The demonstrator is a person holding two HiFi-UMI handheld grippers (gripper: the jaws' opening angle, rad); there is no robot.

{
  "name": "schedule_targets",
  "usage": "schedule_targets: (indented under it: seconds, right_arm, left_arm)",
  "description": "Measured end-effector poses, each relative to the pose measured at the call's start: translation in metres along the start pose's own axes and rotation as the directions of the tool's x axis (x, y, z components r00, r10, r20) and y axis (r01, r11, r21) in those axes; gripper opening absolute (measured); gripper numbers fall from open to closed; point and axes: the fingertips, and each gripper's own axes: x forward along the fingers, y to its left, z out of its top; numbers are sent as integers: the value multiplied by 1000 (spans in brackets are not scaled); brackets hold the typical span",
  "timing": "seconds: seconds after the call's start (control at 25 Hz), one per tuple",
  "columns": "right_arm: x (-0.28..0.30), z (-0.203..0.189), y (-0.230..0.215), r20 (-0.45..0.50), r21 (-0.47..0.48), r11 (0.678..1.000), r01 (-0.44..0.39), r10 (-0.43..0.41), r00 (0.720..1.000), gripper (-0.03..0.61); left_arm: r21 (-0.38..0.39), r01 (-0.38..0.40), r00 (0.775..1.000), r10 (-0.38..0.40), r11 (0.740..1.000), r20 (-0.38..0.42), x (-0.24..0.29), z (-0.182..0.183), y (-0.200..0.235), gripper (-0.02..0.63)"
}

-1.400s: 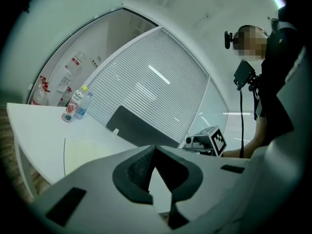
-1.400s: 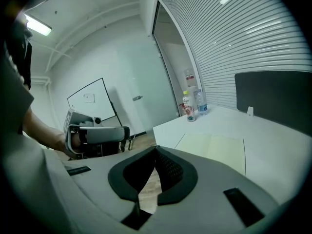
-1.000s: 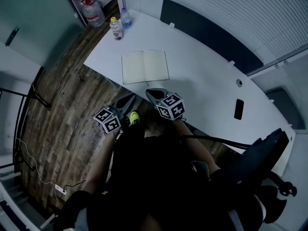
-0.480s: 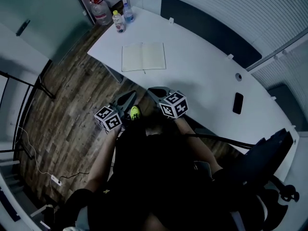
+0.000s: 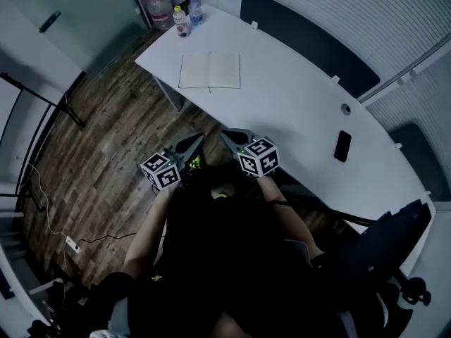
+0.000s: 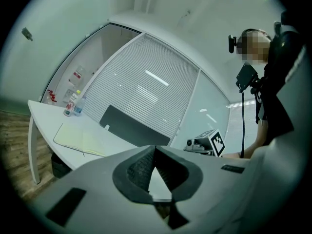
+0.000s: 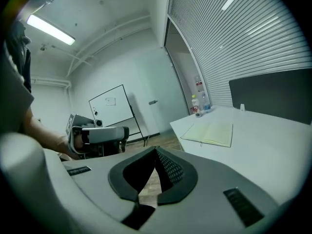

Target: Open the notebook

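The notebook [image 5: 209,71] lies open and flat on the white table [image 5: 282,104], near its far left end, with pale blank pages up. It also shows in the left gripper view as the notebook [image 6: 80,139] and in the right gripper view as the notebook [image 7: 209,133]. My left gripper [image 5: 195,141] and right gripper [image 5: 226,134] hang side by side close to my body, off the table's near edge and well short of the book. Both are shut and hold nothing: the left gripper [image 6: 155,149] and the right gripper [image 7: 156,151] each have their tips together.
Two small bottles [image 5: 182,20] stand at the table's far corner, with a large water jug [image 5: 158,7] on the wooden floor behind them. A black phone [image 5: 342,146] lies at the table's right. A dark panel [image 5: 303,44] lines its far edge. An office chair [image 5: 380,238] stands at the right.
I have backed away from the table with both grippers, which stay shut; the open notebook now looks smaller and farther off. It has not moved on the table.
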Motion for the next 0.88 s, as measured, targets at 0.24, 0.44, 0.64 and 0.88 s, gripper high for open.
schedule_targets:
  seconds: [0.24,0.44,0.64,0.88]
  right_arm:
    - [-16,-2,11,17,-16,1000,6,-6,1000,11]
    - [-22,9,24,45,-99,994,38,-34,998,9]
    - [-28,16,39,82,-134,990,44,-33,996,9]
    - [-27,12,51,94,-127,990,63,-52,994,9]
  left_arm:
    - [7,10,1000,-10,1000,0,-3,-4,-22,6]
    - [31,21,1000,-21,999,6,-9,-2,-28,6]
    - [90,23,1000,-24,996,13,-14,4,-38,6]
    - [95,35,999,-37,995,19,-22,4,-40,6]
